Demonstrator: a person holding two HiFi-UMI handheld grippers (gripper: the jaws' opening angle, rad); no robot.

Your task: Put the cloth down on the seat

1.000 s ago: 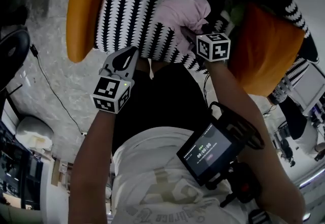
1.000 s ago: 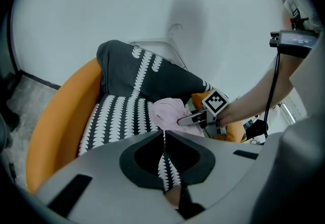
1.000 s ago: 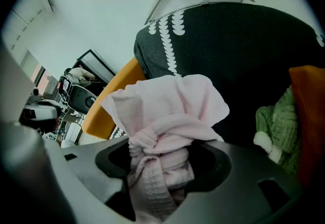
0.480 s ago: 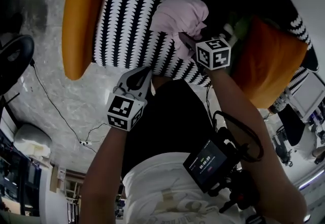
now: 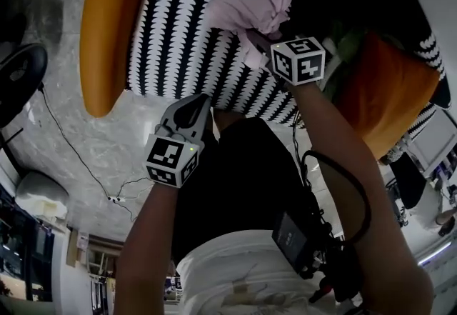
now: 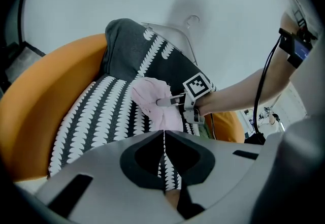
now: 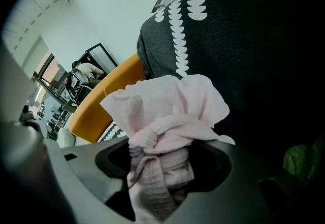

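Observation:
A crumpled pink cloth [image 5: 251, 5] hangs over the black-and-white patterned seat cushion [image 5: 178, 28] of an orange chair [image 5: 103, 28]. My right gripper [image 5: 257, 38] is shut on the cloth [image 7: 167, 111], and a bunch of it fills the gap between the jaws. In the left gripper view the cloth [image 6: 150, 95] and the right gripper [image 6: 163, 102] sit just above the cushion [image 6: 96, 116]. My left gripper [image 5: 196, 103] is at the cushion's near edge, its jaws shut and empty [image 6: 163, 135].
The orange chair shell [image 6: 45, 96] rises to the left of the cushion. To the right sit another orange cushion [image 5: 385, 92] and something green [image 7: 300, 159]. A cable [image 5: 71, 142] runs over the marbled floor, and a black chair base [image 5: 18, 81] stands at the left.
The right gripper has carried the cloth further over the patterned cushion. The left gripper has shifted right in the picture, closer to the cushion's near edge. Both grips are unchanged.

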